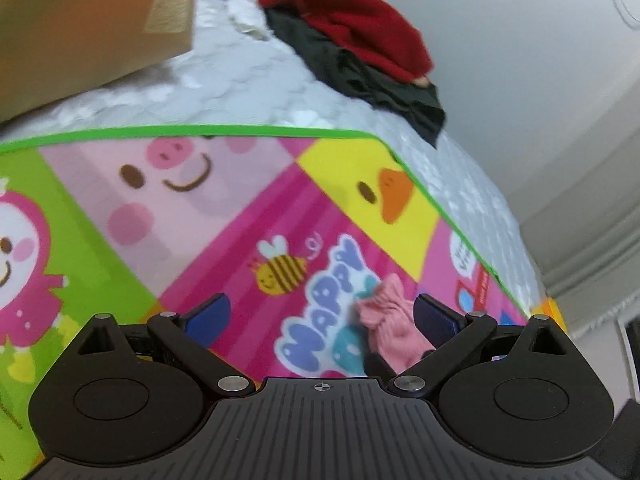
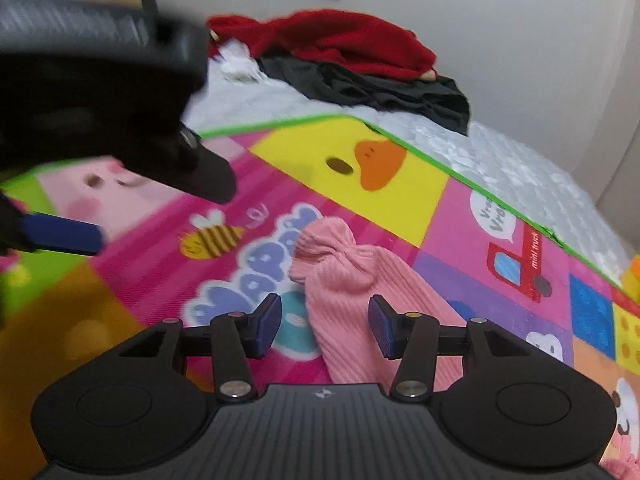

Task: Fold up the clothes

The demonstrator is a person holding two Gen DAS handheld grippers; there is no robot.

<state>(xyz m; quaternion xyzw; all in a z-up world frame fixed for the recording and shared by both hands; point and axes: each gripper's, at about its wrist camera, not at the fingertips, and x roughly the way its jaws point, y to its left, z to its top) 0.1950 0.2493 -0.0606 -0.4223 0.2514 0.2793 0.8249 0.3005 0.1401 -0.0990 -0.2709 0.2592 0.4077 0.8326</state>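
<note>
A pink ribbed garment (image 2: 344, 304) lies folded on the colourful play mat (image 2: 400, 184). My right gripper (image 2: 323, 326) is open just above its near part, one finger on each side of it. My left gripper (image 1: 320, 320) is open wide over the mat, the pink garment (image 1: 390, 326) lying beside its right finger. The left gripper also shows blurred in the right wrist view (image 2: 120, 208), up at the left and above the mat.
A red garment (image 2: 340, 40) and a dark garment (image 2: 380, 88) are piled at the far end of the white bed cover (image 2: 520, 168). A cardboard box (image 1: 80, 28) stands at the far left. A wall (image 2: 500, 32) runs behind.
</note>
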